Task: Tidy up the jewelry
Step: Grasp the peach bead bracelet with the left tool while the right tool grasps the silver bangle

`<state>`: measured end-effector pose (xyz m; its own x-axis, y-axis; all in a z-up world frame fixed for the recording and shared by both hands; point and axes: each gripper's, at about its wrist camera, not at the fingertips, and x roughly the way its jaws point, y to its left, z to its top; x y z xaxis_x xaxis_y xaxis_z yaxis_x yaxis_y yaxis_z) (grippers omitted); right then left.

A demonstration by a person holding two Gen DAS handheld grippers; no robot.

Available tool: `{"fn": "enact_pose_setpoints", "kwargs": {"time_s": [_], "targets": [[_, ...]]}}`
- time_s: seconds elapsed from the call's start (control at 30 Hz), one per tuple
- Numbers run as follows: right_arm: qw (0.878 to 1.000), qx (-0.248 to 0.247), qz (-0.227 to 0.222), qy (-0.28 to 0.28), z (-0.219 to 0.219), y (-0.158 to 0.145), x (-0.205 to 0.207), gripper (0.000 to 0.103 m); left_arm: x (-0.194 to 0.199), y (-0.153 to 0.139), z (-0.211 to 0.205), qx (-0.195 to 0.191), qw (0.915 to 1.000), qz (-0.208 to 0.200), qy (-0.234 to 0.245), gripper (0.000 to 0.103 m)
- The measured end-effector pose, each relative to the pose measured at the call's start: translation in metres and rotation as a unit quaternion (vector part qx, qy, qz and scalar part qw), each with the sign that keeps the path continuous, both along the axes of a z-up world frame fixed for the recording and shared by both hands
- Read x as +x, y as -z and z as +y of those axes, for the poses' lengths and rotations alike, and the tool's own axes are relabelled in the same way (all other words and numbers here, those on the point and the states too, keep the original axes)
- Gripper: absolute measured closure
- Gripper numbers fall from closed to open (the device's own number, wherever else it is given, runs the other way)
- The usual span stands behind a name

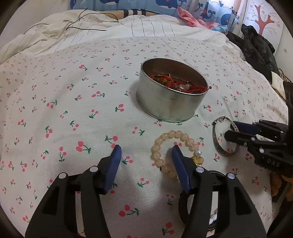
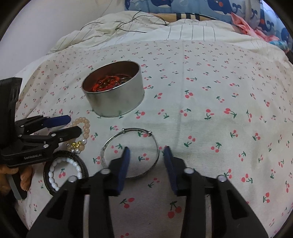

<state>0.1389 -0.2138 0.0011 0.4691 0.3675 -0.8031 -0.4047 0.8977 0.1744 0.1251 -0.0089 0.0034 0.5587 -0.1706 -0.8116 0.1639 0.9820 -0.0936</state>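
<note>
1. Bed surface: white cherry-print sheet. A cream striped duvet is bunched behind it, with a thin black cord lying on top, and whale-print pillows sit at the back.
2. Container: one round metal tin, no lid on it, upright mid-sheet. Inside are red cord bracelets tangled with pinkish and amber beads. One red end hangs over the rim.
3. Still outside the tin, near edge of the sheet:
   - peach bead bracelet with gold and pearl beads
   - silver bangle
   - black braided ring with a white bead bracelet lying inside it
4. Left gripper: jaws moderately apart, holding nothing. One finger is inside the peach bracelet loop, the other on bare sheet to the left.
5. Right gripper: jaws apart, straddling the bangle's right rim, one finger inside the ring and one outside. In the right wrist view the pads are not pressing on it.
6. Writing: white lettering on the left gripper body reads roughly "GenRobot.AI". The marking on the right gripper body is not legible.
7. A person's hand grips the left gripper's handle.
</note>
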Motion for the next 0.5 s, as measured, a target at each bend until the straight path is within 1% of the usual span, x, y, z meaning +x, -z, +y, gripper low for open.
{"fn": "enact_pose_setpoints", "kwargs": {"time_s": [0.03, 0.07, 0.1, 0.2, 0.27, 0.37, 0.43, 0.5], "targets": [[1.000, 0.006, -0.001, -0.002, -0.0007, -0.0011, -0.0005, 0.095, -0.0003, -0.0015, 0.0000, 0.002, 1.0000, -0.003, 0.002, 0.070], [1.000, 0.008, -0.004, -0.002, -0.0013, -0.0027, -0.0010, 0.096, -0.0007, -0.0026, -0.0001, 0.002, 1.0000, -0.005, 0.005, 0.083], [1.000, 0.008, -0.005, -0.002, -0.0017, -0.0032, -0.0007, 0.096, -0.0011, -0.0035, -0.0007, 0.005, 0.9999, -0.008, 0.006, 0.086], [1.000, 0.012, 0.005, 0.002, -0.0034, -0.0001, 0.0025, 0.096, -0.0003, -0.0021, -0.0014, 0.009, 0.9999, -0.006, 0.007, 0.086], [1.000, 0.019, 0.012, 0.005, -0.0053, 0.0012, 0.0041, 0.095, -0.0002, -0.0018, -0.0019, 0.010, 0.9999, -0.005, 0.006, 0.084], [1.000, 0.014, 0.014, 0.004, -0.0047, 0.0028, 0.0043, 0.093, -0.0003, -0.0012, -0.0053, 0.018, 0.9998, -0.005, 0.009, 0.081], [1.000, 0.012, 0.015, 0.003, -0.0036, 0.0036, 0.0044, 0.093, -0.0009, -0.0006, -0.0070, 0.023, 0.9997, -0.007, 0.011, 0.074], [1.000, 0.012, 0.017, 0.003, -0.0040, 0.0044, 0.0052, 0.092, -0.0016, -0.0002, -0.0098, 0.032, 0.9994, -0.009, 0.011, 0.059]]}}
